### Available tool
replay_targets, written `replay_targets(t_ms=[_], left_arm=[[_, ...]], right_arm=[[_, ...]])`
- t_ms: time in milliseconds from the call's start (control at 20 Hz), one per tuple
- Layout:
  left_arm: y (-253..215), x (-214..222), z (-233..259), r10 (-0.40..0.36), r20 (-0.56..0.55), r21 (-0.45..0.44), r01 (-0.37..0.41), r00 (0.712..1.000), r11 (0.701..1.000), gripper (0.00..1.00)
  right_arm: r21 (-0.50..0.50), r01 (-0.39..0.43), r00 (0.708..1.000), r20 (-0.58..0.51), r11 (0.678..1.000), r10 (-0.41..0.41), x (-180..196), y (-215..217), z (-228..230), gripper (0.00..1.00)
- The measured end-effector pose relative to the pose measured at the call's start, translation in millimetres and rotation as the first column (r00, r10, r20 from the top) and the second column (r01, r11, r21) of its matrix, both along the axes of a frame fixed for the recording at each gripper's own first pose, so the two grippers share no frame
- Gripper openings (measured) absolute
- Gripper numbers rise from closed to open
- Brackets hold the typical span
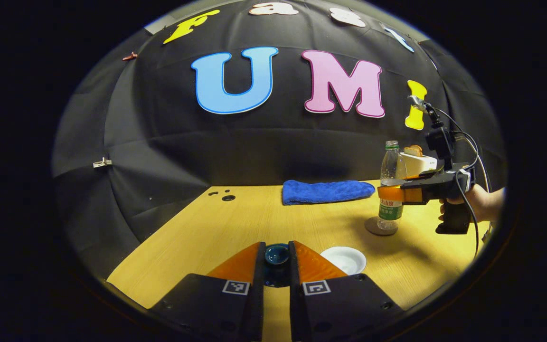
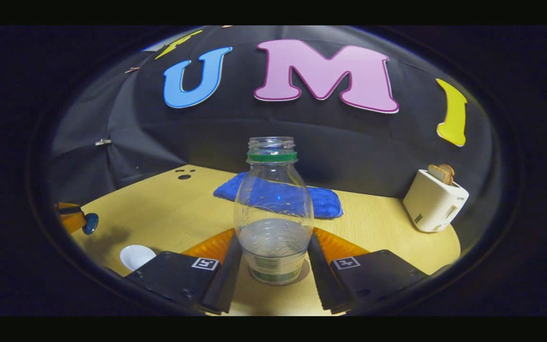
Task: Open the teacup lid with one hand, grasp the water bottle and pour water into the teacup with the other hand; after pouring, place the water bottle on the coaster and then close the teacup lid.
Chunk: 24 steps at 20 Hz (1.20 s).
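Observation:
My left gripper (image 1: 276, 248) is shut on the dark blue teacup lid (image 1: 277, 255) and holds it above the table. The white teacup (image 1: 344, 259) stands uncovered just right of it. A clear water bottle (image 2: 273, 199), uncapped, with a green neck ring and a little water inside, stands upright on the round coaster (image 2: 302, 275). My right gripper (image 2: 273, 237) has a finger pressed on each side of it. In the left gripper view the bottle (image 1: 390, 166) and coaster (image 1: 372, 228) are at the right, with a hand (image 1: 477, 203) holding the right gripper (image 1: 391, 194). In the right gripper view the lid (image 2: 89, 223) and teacup (image 2: 136, 256) are at the far left.
A blue cloth (image 1: 325, 191) lies at the back of the wooden table (image 1: 235, 223). A white toaster (image 2: 434, 199) with bread in it stands at the back right. Small holes (image 1: 228, 197) mark the table's far left corner.

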<state>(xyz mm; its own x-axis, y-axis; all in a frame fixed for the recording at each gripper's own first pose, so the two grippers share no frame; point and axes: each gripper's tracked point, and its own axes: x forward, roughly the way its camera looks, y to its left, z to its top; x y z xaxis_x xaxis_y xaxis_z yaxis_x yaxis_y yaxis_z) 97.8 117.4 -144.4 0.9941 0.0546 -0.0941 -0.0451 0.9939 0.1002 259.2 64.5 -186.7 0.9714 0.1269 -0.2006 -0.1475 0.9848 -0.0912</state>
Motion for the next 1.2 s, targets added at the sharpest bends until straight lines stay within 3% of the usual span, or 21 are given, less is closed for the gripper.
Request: replay_targets(t_ms=[150,300,350,750,800,900,1000,1050,1200], left_arm=[[-3,5,-12,0.008,-0.011,-0.018,-0.008,1.0,1.0,0.23],[-7,8,-15,0.017,-0.013,-0.05,-0.018,1.0,0.999,0.27],[-7,9,-16,0.02,-0.013,-0.05,-0.021,1.0,0.999,0.22],[-17,10,-10,0.012,-0.005,-0.039,-0.013,1.0,0.999,0.26],[-18,9,-8,0.012,-0.002,-0.037,-0.012,1.0,0.999,0.23],[-21,9,-4,0.008,0.005,-0.029,-0.008,1.0,1.0,0.26],[-25,10,-2,0.003,0.008,-0.027,-0.003,1.0,1.0,0.23],[-29,11,-2,-0.003,0.008,-0.031,0.003,1.0,1.0,0.27],[-42,14,-3,-0.021,-0.001,-0.034,0.021,1.0,0.999,0.27]], right_arm=[[0.036,0.009,1.0,0.025,0.999,-0.01,9,-5,-2,0.73],[0.06,0.01,0.999,0.032,0.998,-0.012,13,-8,-7,0.73],[0.066,0.011,0.999,0.041,0.998,-0.014,13,-8,-6,0.74],[0.06,0.023,0.999,0.028,0.998,-0.025,15,-11,-7,0.79],[0.06,0.022,0.999,0.028,0.998,-0.024,13,-12,-8,0.84],[0.061,0.01,1.0,0.029,0.998,-0.011,12,-10,-5,0.95],[0.051,-0.004,1.0,0.016,0.999,0.003,8,-9,-7,0.98],[0.043,-0.011,1.0,0.005,0.999,0.011,5,-9,-9,0.99],[0.002,-0.037,0.999,-0.019,0.999,0.037,-14,-10,-16,0.96]])
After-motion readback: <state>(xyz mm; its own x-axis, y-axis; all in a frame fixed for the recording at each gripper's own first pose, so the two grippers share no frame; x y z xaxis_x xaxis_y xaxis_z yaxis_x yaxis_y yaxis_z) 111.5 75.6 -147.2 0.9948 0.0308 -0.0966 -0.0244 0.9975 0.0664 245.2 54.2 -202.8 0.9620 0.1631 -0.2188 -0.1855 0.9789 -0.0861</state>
